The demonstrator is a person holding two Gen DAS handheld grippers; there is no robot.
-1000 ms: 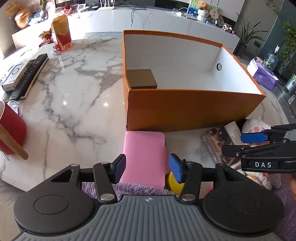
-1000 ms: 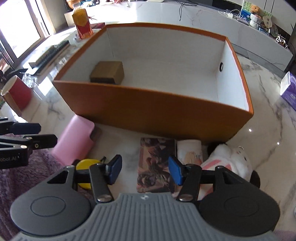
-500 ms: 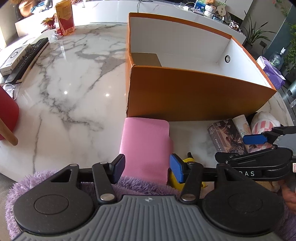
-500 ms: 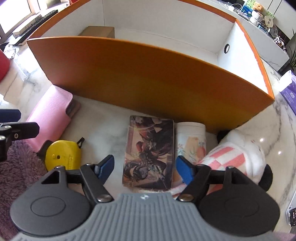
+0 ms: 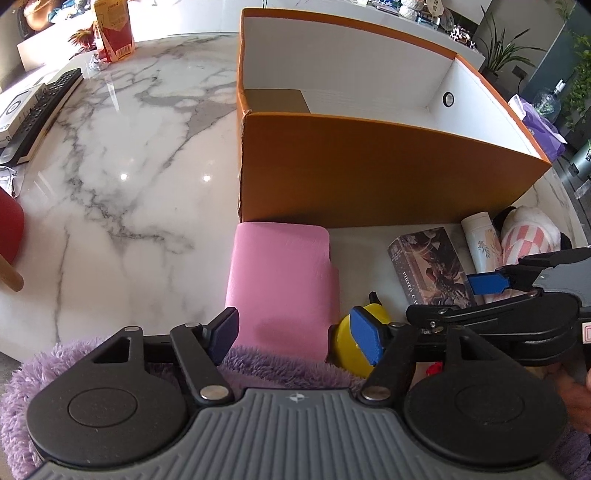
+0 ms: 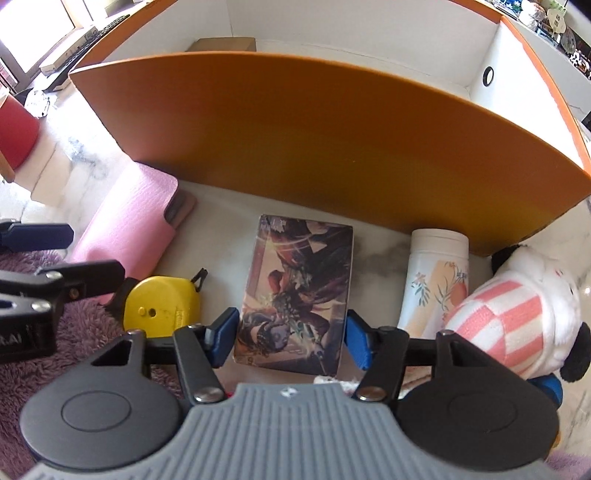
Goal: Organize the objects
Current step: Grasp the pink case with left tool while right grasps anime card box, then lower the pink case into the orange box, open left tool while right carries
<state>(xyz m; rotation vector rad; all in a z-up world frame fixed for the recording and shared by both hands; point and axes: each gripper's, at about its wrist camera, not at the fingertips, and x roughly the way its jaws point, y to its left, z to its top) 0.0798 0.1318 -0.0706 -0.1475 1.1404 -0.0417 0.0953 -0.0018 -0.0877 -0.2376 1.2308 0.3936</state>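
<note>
An orange box [image 5: 369, 170] with white inside stands on the marble table and holds a brown carton [image 5: 275, 100]. In front of it lie a pink case [image 5: 282, 273], a yellow tape measure [image 6: 162, 308], an illustrated photo-card box [image 6: 297, 291], a white floral bottle [image 6: 434, 280] and a pink-striped plush toy [image 6: 517, 317]. My left gripper [image 5: 295, 334] is open, its fingers either side of the pink case's near end. My right gripper [image 6: 291, 338] is open, its fingers straddling the near end of the card box. Neither is closed on anything.
A purple fluffy cloth [image 5: 92, 354] lies under the left gripper at the table's front. A red mug [image 5: 9, 229] sits at the left edge, remote controls [image 5: 40, 110] at the far left, a red and yellow carton [image 5: 112, 29] at the back. A purple tissue pack [image 5: 541, 127] lies right of the box.
Both grippers have dropped lower and moved forward. The right one's fingers now flank the card box; the left one's fingers flank the pink case. Nothing has been picked up.
</note>
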